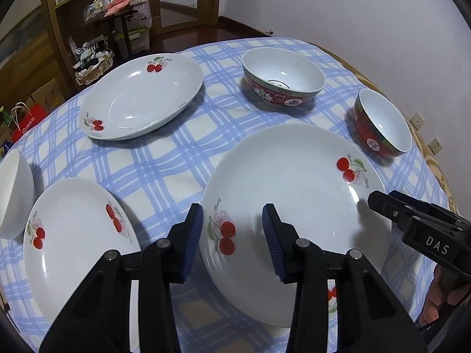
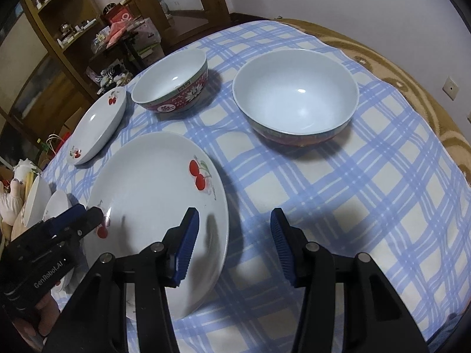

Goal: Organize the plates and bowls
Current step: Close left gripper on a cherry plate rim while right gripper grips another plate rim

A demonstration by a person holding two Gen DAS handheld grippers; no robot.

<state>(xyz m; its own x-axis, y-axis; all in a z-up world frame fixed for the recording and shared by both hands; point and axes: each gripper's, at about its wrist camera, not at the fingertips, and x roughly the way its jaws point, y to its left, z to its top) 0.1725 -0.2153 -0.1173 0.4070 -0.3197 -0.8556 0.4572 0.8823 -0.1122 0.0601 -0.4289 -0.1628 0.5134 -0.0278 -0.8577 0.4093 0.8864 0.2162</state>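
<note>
1. White china with red cherries dominates the blue checked cloth (image 1: 164, 173): a big plate (image 1: 294, 206) sits right in front of both grippers, a smaller plate (image 1: 73, 235) to its left, a third plate (image 1: 141, 100) further back.
2. Two red-patterned bowls stand beyond, one bowl (image 1: 282, 78) at the far middle, another bowl (image 1: 382, 123) off to the right.
3. Left gripper (image 1: 232, 241) hovers over the big plate's near left rim, fingers (image 1: 194, 235) spread apart and grasping nothing.
4. Right gripper (image 2: 232, 244) hangs at the same plate's right edge, fingers (image 2: 187, 241) released too, one above the rim and one over bare cloth.
5. My read: this is the approach to the first pick, nothing stacked yet. Next move calls for a finger slipped under that shallow rim, then a firm pinch.
6. Hard to make out: a white dish (image 1: 13, 194) is cut off at the left border, and the big plate's near rim hides behind the gripper bodies.
</note>
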